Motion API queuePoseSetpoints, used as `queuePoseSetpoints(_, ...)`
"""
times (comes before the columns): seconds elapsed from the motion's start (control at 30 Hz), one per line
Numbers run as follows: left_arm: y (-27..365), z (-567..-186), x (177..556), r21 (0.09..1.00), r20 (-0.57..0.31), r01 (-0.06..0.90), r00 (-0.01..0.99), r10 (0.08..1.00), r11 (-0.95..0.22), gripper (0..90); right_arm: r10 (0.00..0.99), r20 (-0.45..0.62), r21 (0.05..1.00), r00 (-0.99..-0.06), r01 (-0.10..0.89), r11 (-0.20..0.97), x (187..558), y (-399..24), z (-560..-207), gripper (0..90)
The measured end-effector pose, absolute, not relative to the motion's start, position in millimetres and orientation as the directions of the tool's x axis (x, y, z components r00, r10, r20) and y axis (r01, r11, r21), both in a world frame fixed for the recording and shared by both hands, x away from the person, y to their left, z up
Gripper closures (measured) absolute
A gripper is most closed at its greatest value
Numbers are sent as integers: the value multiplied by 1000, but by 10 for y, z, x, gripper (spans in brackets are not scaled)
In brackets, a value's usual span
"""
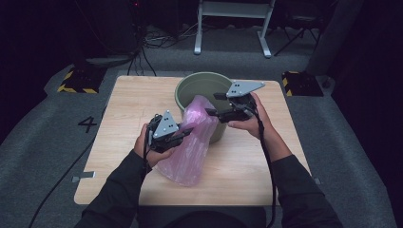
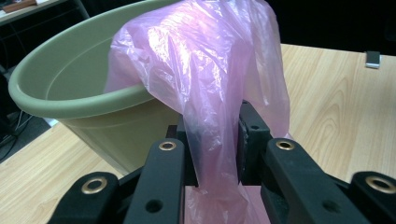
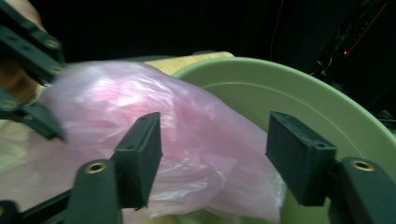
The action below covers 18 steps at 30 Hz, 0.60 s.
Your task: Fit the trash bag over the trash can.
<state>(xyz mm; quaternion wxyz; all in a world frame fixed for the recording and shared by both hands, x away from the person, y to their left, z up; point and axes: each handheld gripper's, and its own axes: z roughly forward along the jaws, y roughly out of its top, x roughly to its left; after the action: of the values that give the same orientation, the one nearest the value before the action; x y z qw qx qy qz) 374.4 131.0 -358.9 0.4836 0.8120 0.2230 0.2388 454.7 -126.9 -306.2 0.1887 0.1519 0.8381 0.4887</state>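
Nearest, at the front edge of the wooden surface (image 1: pixel 119 185), two dark sleeves reaching in. Just ahead, lying on that surface and draped upward, a pink plastic bag (image 1: pixel 190 152), thin and crinkled, lower end on the wood, upper end hooked over the near rim of a green plastic tub (image 1: pixel 199 85). On the bag's left side, the left gripper (image 1: pixel 186 130), fingers (image 2: pixel 250 140) drawn narrow and pinching a gathered fold of the film; from the left gripper view, pink plastic squeezed between both pads and spilling down below them. Farther on, at the tub's near rim, the right gripper (image 1: pixel 211 104), fingers (image 3: pixel 140 154) standing wide apart, nothing pressed between them; from the right gripper view, bag bulging just behind the gap, possibly brushing one pad, though blur leaves that uncertain. Tub upright, toward the far middle of the surface, inside hollow and pale green. Beyond the surface, grey floor, black-and-yellow striped blocks and a white frame's legs.
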Motion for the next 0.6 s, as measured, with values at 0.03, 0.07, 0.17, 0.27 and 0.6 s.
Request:
queuePoseSetpoints(0.03,1305,-3588,3749,892,172,131,786,594,-432,749,446,-162,883,-880,73,464,4522,-1292,-3052,340)
queuePoseSetpoints(0.07,1303,-3583,3757,892,174,131,784,596,-433,748,428,-152,893,-891,61,446,4458,-1342,-3041,337)
queuePoseSetpoints(0.17,1303,-3582,3775,892,167,138,785,597,-430,750,396,-149,902,-906,39,430,4379,-1393,-3037,325)
queuePoseSetpoints(0.27,1292,-3586,3803,887,165,144,788,594,-438,748,357,-160,900,-920,12,435,4316,-1409,-3046,318)
queuePoseSetpoints(0.6,1261,-3582,3840,888,161,138,800,578,-439,723,323,-213,844,-922,-7,537,4370,-1206,-3217,682)
